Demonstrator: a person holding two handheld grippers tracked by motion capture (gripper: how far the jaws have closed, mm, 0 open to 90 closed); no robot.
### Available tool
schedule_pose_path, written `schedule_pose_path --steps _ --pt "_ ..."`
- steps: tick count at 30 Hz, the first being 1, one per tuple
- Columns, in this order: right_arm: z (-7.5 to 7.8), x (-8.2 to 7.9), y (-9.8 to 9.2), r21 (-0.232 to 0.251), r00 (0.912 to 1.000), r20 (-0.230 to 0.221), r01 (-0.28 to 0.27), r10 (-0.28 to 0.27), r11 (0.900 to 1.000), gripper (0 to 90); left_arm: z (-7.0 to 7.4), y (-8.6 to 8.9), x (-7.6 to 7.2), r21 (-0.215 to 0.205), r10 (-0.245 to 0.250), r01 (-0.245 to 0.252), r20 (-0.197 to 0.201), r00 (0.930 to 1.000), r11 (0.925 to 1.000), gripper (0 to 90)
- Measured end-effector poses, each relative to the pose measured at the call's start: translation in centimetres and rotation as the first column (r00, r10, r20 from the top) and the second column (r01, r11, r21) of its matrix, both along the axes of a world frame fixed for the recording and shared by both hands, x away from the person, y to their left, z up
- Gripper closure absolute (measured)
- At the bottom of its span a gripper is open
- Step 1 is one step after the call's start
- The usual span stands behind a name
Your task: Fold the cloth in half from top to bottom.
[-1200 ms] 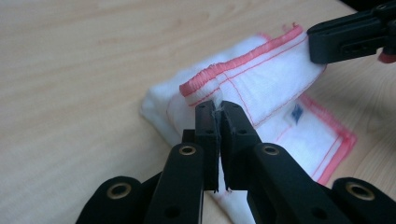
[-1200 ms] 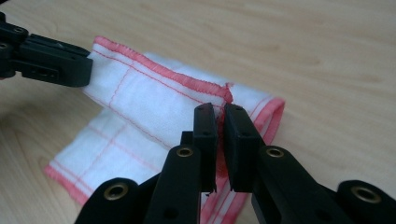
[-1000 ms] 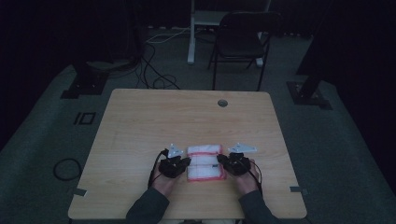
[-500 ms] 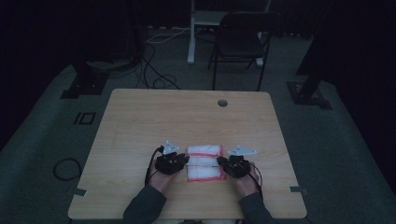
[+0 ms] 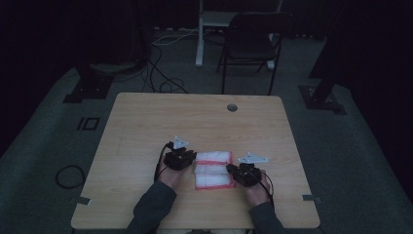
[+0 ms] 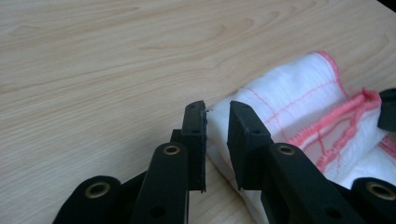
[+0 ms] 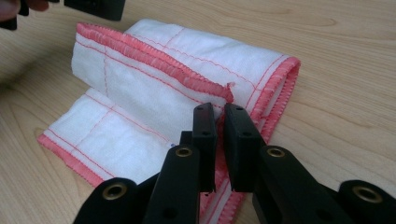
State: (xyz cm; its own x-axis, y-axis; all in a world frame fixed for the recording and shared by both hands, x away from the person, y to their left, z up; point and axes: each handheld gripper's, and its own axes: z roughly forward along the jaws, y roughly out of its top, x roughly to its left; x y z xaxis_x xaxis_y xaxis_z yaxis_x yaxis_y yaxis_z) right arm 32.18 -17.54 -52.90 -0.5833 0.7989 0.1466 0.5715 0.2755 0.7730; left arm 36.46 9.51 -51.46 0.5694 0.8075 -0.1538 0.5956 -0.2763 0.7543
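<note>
While the right gripper (image 7: pixel 219 116) pinched the folded cloth (image 5: pixel 212 168) shut, the left gripper (image 6: pixel 215 116), jaws just closing slightly yet apart, held nothing; folding seemed nearly finished.

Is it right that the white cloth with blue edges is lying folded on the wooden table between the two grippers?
Not quite: the edges are pink-red, not blue. The right gripper view shows the stitched pink-red border of the cloth plainly. The rest holds: it lies folded on the wooden table, between the left gripper and the right gripper.
</note>
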Motion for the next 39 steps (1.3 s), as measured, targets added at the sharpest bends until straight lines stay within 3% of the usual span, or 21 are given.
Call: schedule_pose_path --steps 7,11,19,34,39 --pt "0.0 -0.1 0.0 0.002 1.0000 0.003 0.001 -0.001 1.000 82.5 -0.1 -0.7 -0.8 -0.002 -0.028 0.028 0.003 0.9996 0.9996 77.4" --pt "0.1 -0.1 -0.3 0.007 0.9999 0.009 0.015 -0.015 1.000 73.5 -0.2 -1.0 -1.5 -0.006 -0.050 0.050 0.009 0.9987 0.9987 77.4" --pt "0.3 -0.3 -1.1 0.019 0.9988 0.017 0.045 -0.045 0.999 65.3 -0.2 -1.0 -2.5 -0.016 -0.065 0.065 0.013 0.9978 0.9977 77.4" --pt "0.9 -0.2 -3.6 0.073 0.9915 0.032 0.123 -0.126 0.990 63.1 -1.8 -0.4 -5.5 0.000 -0.095 0.095 0.005 0.9955 0.9955 76.1" --pt "0.7 -0.1 -4.0 0.073 0.9898 0.028 0.137 -0.140 0.988 62.4 -2.1 0.1 -6.7 0.028 -0.111 0.110 0.012 0.9938 0.9935 75.2"
